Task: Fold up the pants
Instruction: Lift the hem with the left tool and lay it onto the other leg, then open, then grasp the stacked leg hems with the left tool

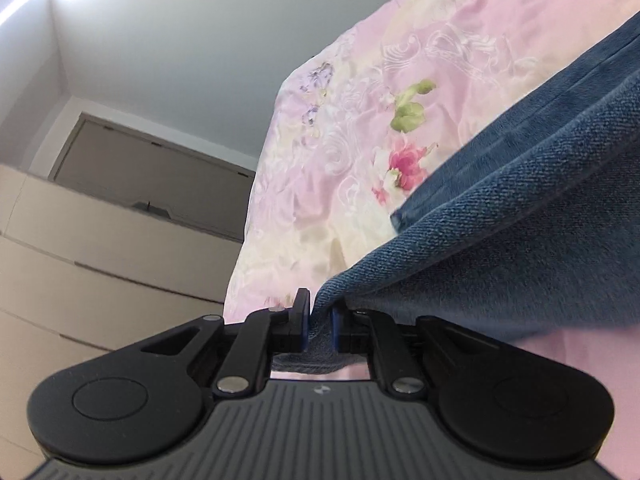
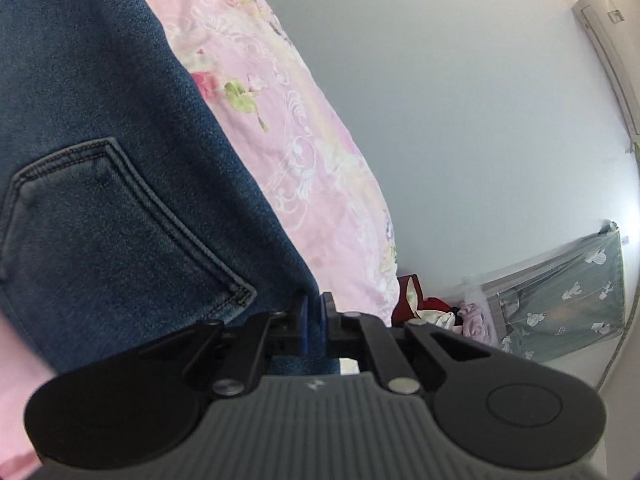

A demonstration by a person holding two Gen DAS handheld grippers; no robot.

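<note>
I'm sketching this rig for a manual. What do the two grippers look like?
Both look alike. The left gripper and right gripper each have a grey ribbed body with a small logo, black rounded side housings with round caps, black link arms on silver pins, and blue pads on black fingers. No cables or sleeves show.

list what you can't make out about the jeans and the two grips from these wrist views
- Jeans: full shape and fold state; both views cut them off at the frame edge.
- Left gripper: which part it pinches; bunched denim and its own body hide that.
- Right gripper: the pinch near the back pocket; its fingers cover it.
- Floral bedspread: its extent; jeans overlap it.
</note>
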